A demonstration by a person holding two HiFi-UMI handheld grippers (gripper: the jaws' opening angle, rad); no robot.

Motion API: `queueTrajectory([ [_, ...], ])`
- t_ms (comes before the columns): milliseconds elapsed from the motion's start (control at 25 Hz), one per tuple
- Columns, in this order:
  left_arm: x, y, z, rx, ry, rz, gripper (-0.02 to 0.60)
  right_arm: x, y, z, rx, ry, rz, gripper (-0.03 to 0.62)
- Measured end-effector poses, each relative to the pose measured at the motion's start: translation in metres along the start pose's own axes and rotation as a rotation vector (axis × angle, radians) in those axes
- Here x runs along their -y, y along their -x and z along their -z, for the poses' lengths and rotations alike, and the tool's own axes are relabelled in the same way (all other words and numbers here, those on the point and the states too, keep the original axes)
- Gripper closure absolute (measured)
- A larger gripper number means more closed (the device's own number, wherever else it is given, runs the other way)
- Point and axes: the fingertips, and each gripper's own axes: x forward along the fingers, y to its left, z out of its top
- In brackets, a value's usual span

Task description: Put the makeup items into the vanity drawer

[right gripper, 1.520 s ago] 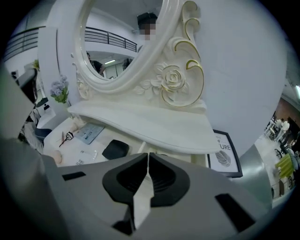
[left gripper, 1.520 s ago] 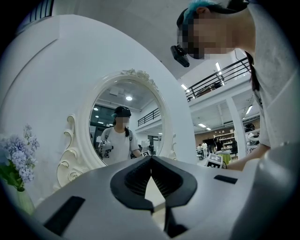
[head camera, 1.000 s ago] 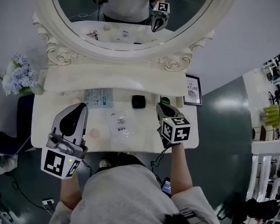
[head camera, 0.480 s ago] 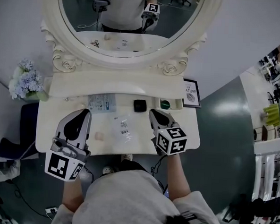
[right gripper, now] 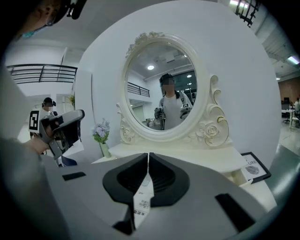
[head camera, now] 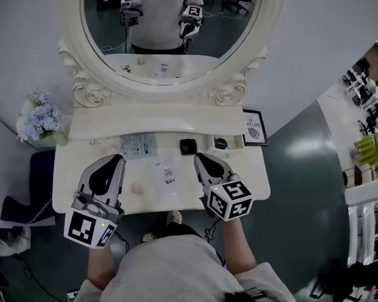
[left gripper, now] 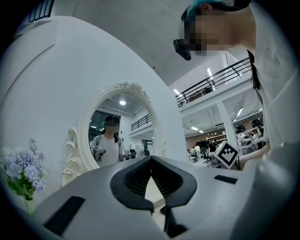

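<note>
Both my grippers hang over the vanity worktop [head camera: 69, 172], in front of the oval mirror [head camera: 165, 24].

L gripper [head camera: 117, 159]: jaws closed tip to tip, nothing btwn them. Only pale worktop shows thru the gap behind the tips.

R gripper [head camera: 199, 157]: jaws also closed, tips meeting. A strip of white printed label shows thru the slit below the tips. In the head view nothing hangs from them, so I read them as empty.

Makeup items, none held:
- Clear packet [head camera: 167, 173] w/ a printed label lies flat btwn my two grippers, mid worktop.
- Beige round item [head camera: 136, 188] sits just right of the L gripper, near the front edge.
- Blue-white sachet [head camera: 139, 145] lies at the back, ahead of the L jaws.
- Black compact [head camera: 188, 146] sits at the back, just ahead of the R tips.
- Green item [head camera: 221, 143] is right of the compact, at the left end of the small drawer [head camera: 235, 141].

The drawer stands pulled open under the shelf, back right. Can't tell if the green item is inside it or just beside it.

Flowers [head camera: 41, 118] stand at the worktop's far L. A framed print [head camera: 253, 127] stands at the back R, next to the drawer.
</note>
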Motion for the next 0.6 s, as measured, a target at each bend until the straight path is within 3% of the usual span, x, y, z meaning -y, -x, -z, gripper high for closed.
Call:
queueTrajectory([
  [600,0.003,0.025,-0.021,0.024,-0.027,-0.001,0.568,-0.040,0.030,-0.033,0.123,0.036,-0.033,0.569],
])
